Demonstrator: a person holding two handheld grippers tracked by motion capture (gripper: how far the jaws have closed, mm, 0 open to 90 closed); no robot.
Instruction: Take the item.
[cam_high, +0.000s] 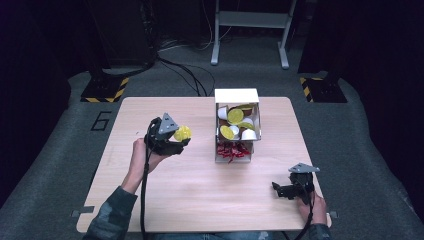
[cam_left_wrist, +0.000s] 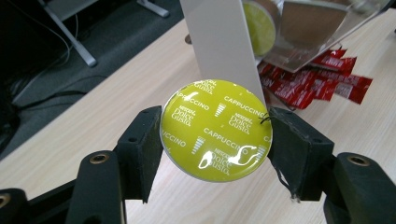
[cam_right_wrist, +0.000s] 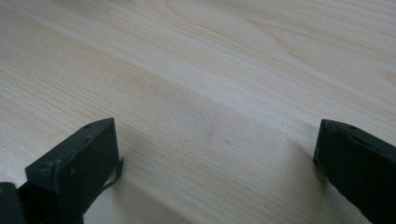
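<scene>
Left tongs (cam_left_wrist: 215, 135) clamp a yellow-green capsule (cam_left_wrist: 215, 129) by its rim, held above the counter (cam_high: 200, 195) just short of the white dispenser box (cam_high: 236, 95). Right tongs (cam_right_wrist: 215, 154) gape wide, empty, low over bare counter. Judged: one capsule in transit; destination unclear.

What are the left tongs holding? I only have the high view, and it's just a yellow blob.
Observer: A round yellow-green foil-lidded coffee capsule, printed "Cappuccino", clamped by its rim in the left tongs.
Operator: And the red things under the white dispenser box?
Observer: Flat red sachets piled on the light wooden table.
Operator: Are the right tongs carrying anything?
Observer: No, the right tongs are spread apart over bare wood.
</scene>
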